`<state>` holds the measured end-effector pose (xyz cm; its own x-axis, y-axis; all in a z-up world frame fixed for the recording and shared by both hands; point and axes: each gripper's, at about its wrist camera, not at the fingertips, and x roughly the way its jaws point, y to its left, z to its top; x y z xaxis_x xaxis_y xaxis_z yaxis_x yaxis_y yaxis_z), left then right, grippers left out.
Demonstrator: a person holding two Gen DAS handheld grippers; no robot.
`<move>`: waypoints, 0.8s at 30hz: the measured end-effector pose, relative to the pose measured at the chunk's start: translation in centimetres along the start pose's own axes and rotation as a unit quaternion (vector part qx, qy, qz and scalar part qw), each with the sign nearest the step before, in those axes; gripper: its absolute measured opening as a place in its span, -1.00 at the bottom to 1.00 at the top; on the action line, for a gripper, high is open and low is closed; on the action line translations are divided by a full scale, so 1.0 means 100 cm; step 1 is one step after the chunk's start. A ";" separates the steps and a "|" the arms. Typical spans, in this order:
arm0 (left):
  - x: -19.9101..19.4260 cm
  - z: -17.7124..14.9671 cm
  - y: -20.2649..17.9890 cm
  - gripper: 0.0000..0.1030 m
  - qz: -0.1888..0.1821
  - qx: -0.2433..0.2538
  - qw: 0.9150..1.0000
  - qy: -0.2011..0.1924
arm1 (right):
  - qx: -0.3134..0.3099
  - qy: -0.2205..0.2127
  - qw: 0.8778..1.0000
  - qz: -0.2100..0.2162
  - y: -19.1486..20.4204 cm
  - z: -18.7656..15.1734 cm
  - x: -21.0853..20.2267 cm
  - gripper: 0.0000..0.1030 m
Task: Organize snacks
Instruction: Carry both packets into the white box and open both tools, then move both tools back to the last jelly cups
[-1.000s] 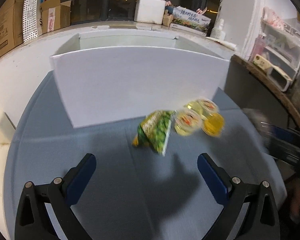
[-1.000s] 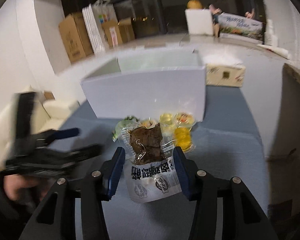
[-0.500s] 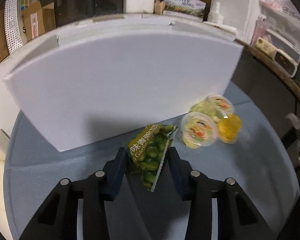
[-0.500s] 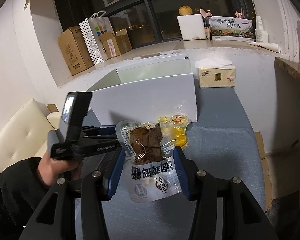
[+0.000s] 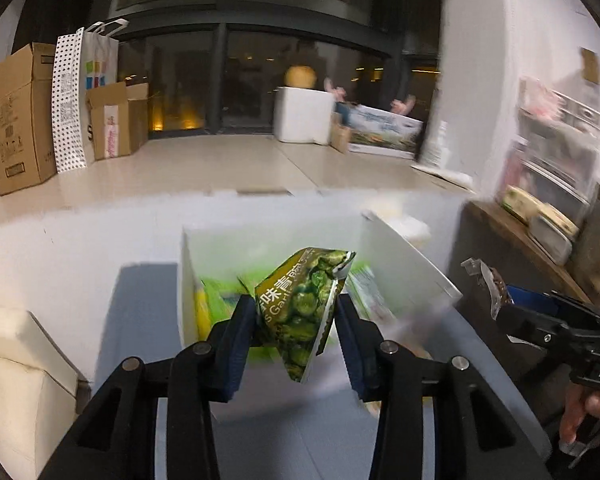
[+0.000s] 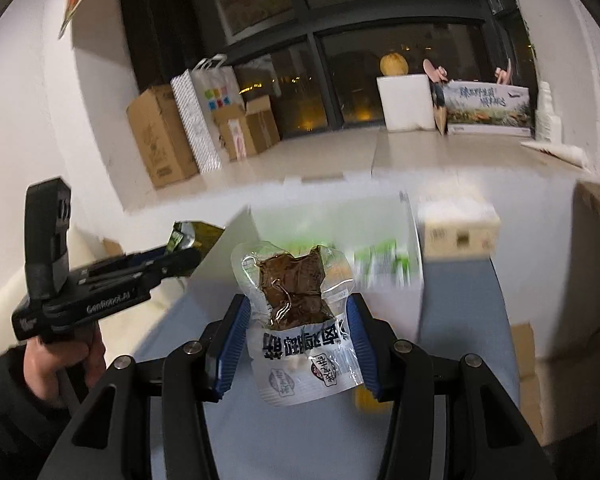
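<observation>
My left gripper is shut on a green pea snack bag and holds it lifted in front of the open white box, which has green packets inside. My right gripper is shut on a clear pouch of brown meat snack and holds it above the blue-grey table, near the white box. The left gripper with the green bag also shows in the right wrist view at the left. The right gripper shows at the right edge of the left wrist view.
A tissue box stands right of the white box. A yellow jelly cup lies partly hidden behind my right finger. A cream sofa is at the left. Cardboard boxes and a foam box stand on the window ledge.
My left gripper closed on the green bag on the table and has lifted it up toward the box opening. My right gripper has risen with the pouch still held.
</observation>
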<state>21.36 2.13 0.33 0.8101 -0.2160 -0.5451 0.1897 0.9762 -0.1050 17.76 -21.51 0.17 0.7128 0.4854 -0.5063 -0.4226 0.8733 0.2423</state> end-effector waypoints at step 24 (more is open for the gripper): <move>-0.030 -0.037 0.014 1.00 -0.020 -0.013 1.000 0.014 | -0.032 0.011 0.999 0.001 -0.003 -0.003 -0.023 1.00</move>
<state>17.15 4.24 -1.23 0.7864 -0.2550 -0.5627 0.2076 0.9670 -0.1480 16.09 -22.89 1.01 0.7000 0.4852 -0.5241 -0.4595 0.8677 0.1896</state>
